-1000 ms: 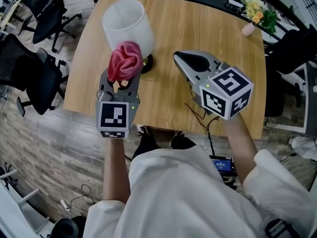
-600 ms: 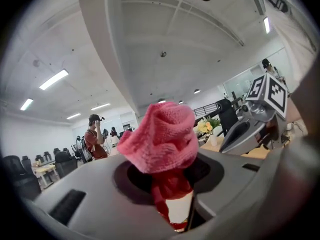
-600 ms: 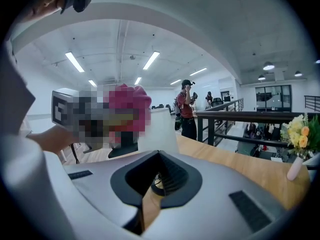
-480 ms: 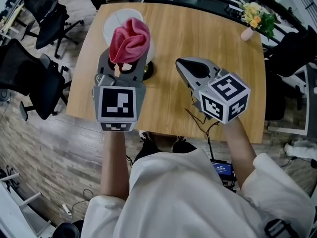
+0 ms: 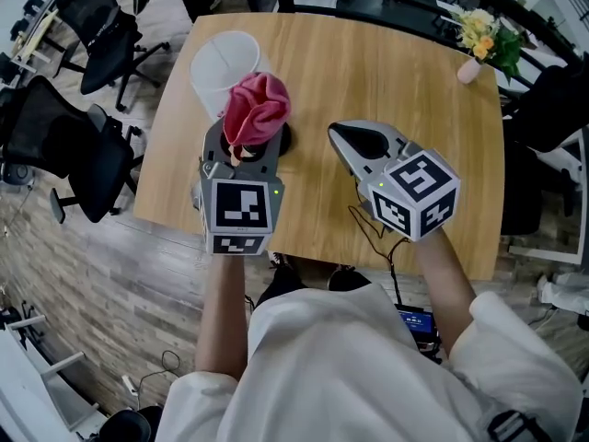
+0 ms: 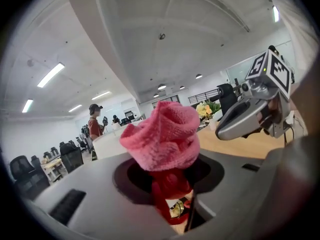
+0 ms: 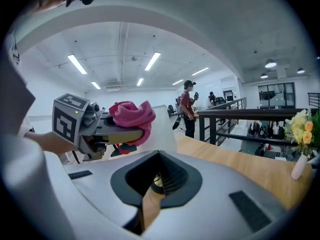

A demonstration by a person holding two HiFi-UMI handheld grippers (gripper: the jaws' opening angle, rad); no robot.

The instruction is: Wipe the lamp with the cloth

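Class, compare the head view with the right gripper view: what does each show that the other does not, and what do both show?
Only the head view: the black chairs beside the table, the wooden floor, and the marker cube on the right gripper. Only the right gripper view: a standing person, a railing and ceiling lights. Both: the pink cloth held in the left gripper, the white lampshade, the flowers and the wooden table.

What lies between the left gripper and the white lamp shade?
In the head view, only the crumpled pink cloth, gripped by the left gripper, lies before the white cylindrical lamp shade.
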